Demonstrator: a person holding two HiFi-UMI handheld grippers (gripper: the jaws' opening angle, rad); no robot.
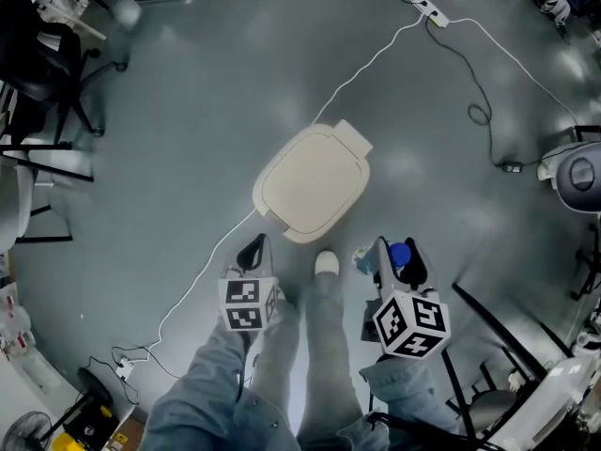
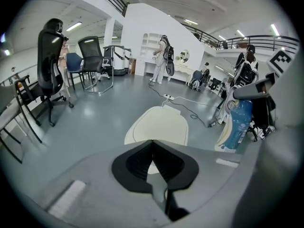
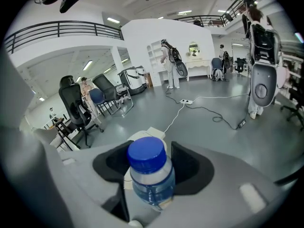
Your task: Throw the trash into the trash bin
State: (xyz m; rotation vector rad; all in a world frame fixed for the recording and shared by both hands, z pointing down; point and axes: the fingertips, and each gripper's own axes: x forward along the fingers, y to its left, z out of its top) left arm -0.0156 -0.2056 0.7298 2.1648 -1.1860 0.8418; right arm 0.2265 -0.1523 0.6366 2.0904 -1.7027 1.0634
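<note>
A cream trash bin (image 1: 313,181) stands on the grey floor just ahead of me, its lid closed. It also shows in the left gripper view (image 2: 159,126), and as a sliver behind the bottle in the right gripper view (image 3: 154,133). My right gripper (image 1: 394,259) is shut on a clear plastic bottle with a blue cap (image 1: 400,254), held upright to the right of the bin's near edge. The cap fills the space between the jaws (image 3: 147,152). My left gripper (image 1: 252,251) hovers at the bin's near left edge, shut and holding nothing; its pads (image 2: 164,156) meet at the tips.
A white cable (image 1: 376,59) runs from a power strip (image 1: 428,9) past the bin to the lower left. A black cable (image 1: 479,92) lies at right. Office chairs (image 1: 38,64) stand at left, a grey-white machine (image 1: 575,172) at right. My white shoe (image 1: 326,264) touches the bin's base.
</note>
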